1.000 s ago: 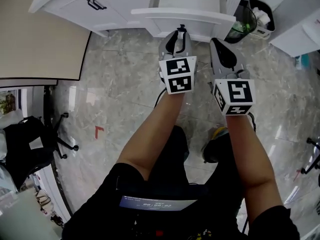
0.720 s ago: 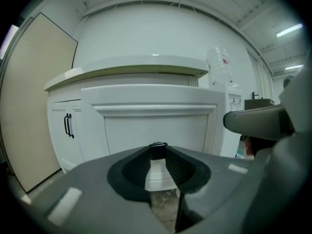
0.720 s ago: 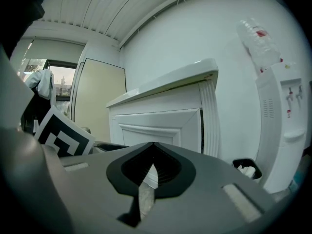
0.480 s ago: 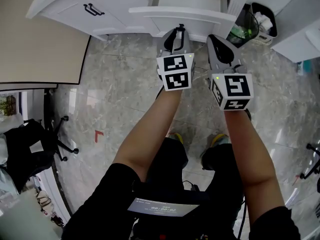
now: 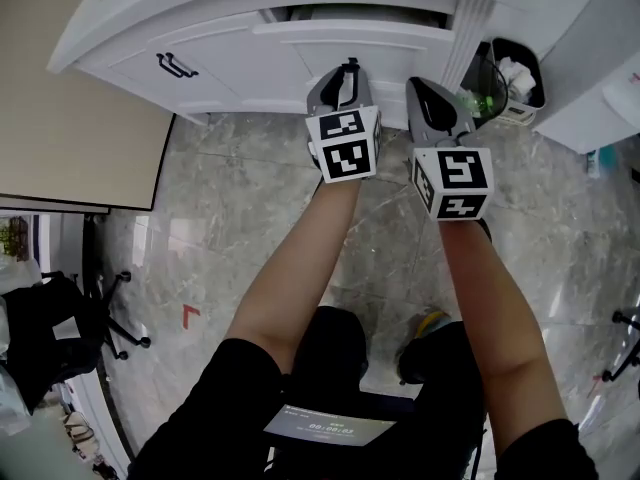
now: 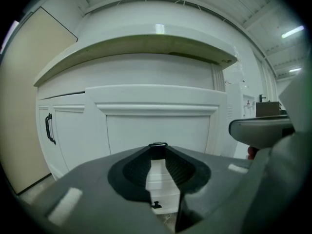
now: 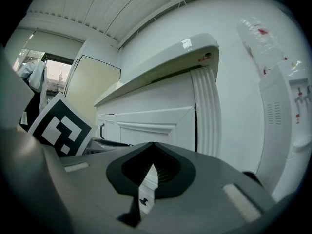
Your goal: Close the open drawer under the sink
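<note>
The white drawer (image 5: pixel 352 36) under the counter stands almost flush with the cabinet, with only a thin dark gap along its top. My left gripper (image 5: pixel 347 69) is shut, and its tip rests against the drawer's lower front edge. My right gripper (image 5: pixel 421 85) is also shut, and it sits just right of the left one at the drawer's right end. In the left gripper view the drawer's panelled front (image 6: pixel 156 126) fills the space beyond the closed left gripper (image 6: pixel 157 147). The right gripper view shows the right gripper (image 7: pixel 152 150) closed, with the drawer front (image 7: pixel 156 123) close ahead.
A cabinet door with a black handle (image 5: pixel 170 65) is left of the drawer. A black bin with a bag (image 5: pixel 512 66) stands to the right of the cabinet. A beige panel (image 5: pixel 70 118) and an office chair (image 5: pixel 60 313) lie to the left on the marble floor (image 5: pixel 240 208).
The drawer has slid well into the cabinet. Both grippers have moved forward with it, staying against its front.
</note>
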